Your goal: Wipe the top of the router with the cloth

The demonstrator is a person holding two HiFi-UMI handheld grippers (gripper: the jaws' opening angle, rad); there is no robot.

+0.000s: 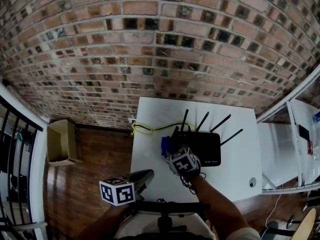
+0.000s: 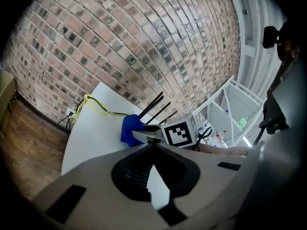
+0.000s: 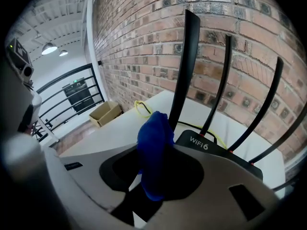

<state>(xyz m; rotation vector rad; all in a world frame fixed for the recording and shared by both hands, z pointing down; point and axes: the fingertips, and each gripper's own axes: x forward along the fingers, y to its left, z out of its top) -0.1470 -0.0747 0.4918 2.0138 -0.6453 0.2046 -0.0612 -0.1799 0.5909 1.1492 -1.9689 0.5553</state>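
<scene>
Brickwork of red-brown blocks [image 1: 150, 44] backs a white rectangular table [image 1: 150, 114], which stands on a dark wooden floor with an open cardboard box [image 1: 61, 141] at its left. On the table lies the flat black plastic router [image 1: 202, 148], its four thin black antennas [image 3: 184, 66] raised along the edge nearest the wall and a yellow cable [image 1: 145, 129] running off its left side. The right gripper [image 1: 169, 151] pinches the bunched blue cloth [image 3: 154, 152] firmly between its jaws, so that the fabric bulges out past the tips. The cloth hangs at the router's left end, just beside the leftmost antenna; no view settles whether it touches the casing. The left gripper [image 2: 153, 145] hovers low over the near edge of the table, well apart from the router, its jaws pressed together with nothing between them. The step in hand appears to be the approach: the cloth is brought to the router, and wiping has probably not begun. The next move calls for pressing the cloth flat onto the top panel and drawing it across toward the right end, clear of the antenna bases. The casing looks light and may slide under pressure, so light contact is advisable.
</scene>
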